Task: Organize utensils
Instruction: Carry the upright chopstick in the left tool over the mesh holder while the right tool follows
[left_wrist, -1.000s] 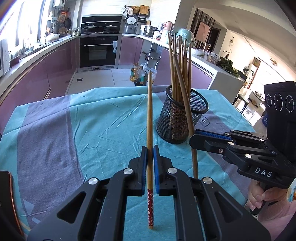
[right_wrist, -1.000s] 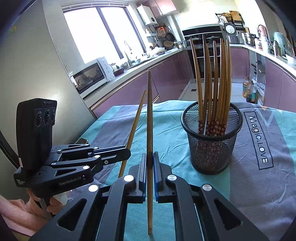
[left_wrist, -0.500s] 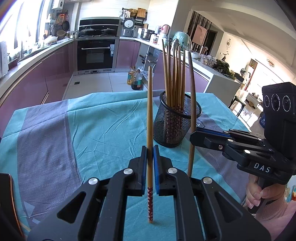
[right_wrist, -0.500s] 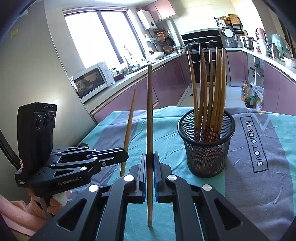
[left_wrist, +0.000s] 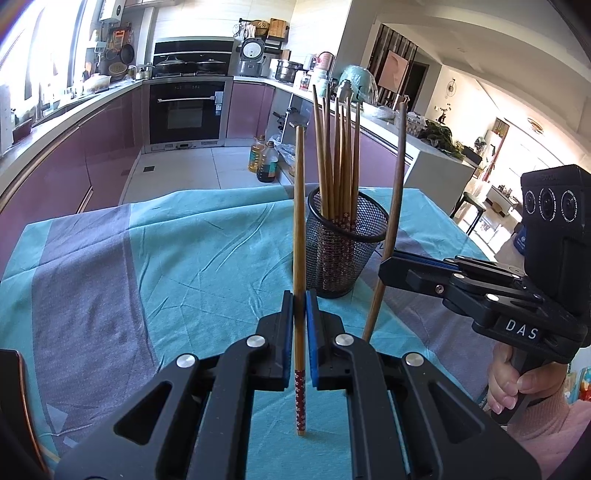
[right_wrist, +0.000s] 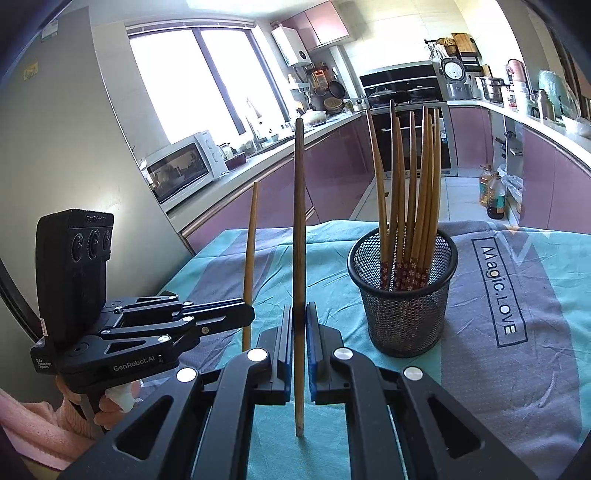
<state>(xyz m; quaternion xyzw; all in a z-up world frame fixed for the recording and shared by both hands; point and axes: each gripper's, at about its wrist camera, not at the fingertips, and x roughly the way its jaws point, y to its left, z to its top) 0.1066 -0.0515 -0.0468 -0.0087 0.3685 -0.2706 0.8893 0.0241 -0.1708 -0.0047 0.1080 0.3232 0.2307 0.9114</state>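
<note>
My left gripper (left_wrist: 299, 299) is shut on a wooden chopstick (left_wrist: 299, 221) held upright, its red patterned end pointing down over the cloth. My right gripper (right_wrist: 299, 310) is shut on a second, plain brown chopstick (right_wrist: 298, 240), also upright. Each gripper shows in the other's view: the right gripper (left_wrist: 386, 266) comes in from the right with its chopstick (left_wrist: 394, 199), and the left gripper (right_wrist: 248, 314) from the left with its chopstick (right_wrist: 250, 243). A black mesh cup (left_wrist: 345, 254) (right_wrist: 402, 306) holding several chopsticks stands just beyond and between both grippers.
The table carries a teal and grey cloth (left_wrist: 177, 258) printed "Magic.LOVE" (right_wrist: 498, 291). A kitchen lies behind it: purple cabinets, an oven (left_wrist: 186, 110), a microwave (right_wrist: 181, 168) and oil bottles (left_wrist: 263, 160) on the floor. A hand in a pink sleeve (left_wrist: 517, 384) holds the right gripper.
The chopstick in the right gripper has swung from leaning across the cup to standing beside it, and the left one looks more upright. Both grips stay the same.
</note>
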